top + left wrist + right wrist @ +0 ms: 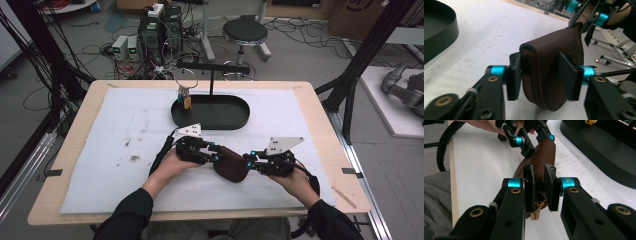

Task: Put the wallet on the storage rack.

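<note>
Though half hidden between both pinching grippers, left gripper (pixel 216 152) and right gripper (pixel 248 161), brown zipped leather pouch (pixel 231 163), brass zip pull (pixel 535 213) partly masked.

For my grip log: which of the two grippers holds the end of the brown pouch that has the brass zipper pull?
The right gripper: its jaws pinch the brown pouch just above the dangling brass zipper pull. The left gripper straddles the other end, across the zipper teeth.
</note>
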Tool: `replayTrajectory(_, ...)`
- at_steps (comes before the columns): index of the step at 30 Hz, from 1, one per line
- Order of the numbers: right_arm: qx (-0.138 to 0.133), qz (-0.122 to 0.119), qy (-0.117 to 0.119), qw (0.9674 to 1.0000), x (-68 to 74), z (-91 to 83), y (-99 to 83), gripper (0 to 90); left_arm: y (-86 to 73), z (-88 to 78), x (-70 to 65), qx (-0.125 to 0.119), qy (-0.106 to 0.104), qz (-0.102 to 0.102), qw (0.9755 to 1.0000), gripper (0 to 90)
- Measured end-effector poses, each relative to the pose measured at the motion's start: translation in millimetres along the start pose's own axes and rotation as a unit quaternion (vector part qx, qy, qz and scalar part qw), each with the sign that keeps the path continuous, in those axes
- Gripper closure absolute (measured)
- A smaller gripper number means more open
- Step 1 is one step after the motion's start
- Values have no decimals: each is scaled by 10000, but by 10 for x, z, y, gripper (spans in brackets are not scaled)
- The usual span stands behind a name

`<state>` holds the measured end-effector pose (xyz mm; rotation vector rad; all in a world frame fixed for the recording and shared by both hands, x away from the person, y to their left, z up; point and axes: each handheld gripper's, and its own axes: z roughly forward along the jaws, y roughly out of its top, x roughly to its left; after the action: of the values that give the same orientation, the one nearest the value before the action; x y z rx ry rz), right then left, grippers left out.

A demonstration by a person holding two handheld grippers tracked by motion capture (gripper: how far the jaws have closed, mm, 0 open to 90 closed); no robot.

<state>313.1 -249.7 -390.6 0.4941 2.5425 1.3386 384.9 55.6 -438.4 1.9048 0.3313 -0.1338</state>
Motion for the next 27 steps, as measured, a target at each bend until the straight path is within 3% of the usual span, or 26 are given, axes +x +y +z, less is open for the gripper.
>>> replayTrajectory(9,-16,23,144,9999,-28,-12,-21,759,-30,-66,-88,-93,123,182,9997,685)
replayTrajectory(13,-37,34,276,9996,-40,-11,-26,672,-49,-88,-149,-147,233,208,9994,721)
replayTrajectory(14,-44,53,265,9996,-43,-7,-26,612,-54,-92,-165,-160,261,263,9992,724)
replayTrajectory(21,-307,608,141,9976,-169,-66,-97,390,-111,-130,-273,-344,489,248,9979,728)
replayTrajectory(27,-440,1008,85,9939,-248,-99,-156,316,-129,-216,-308,-816,702,105,9941,748)
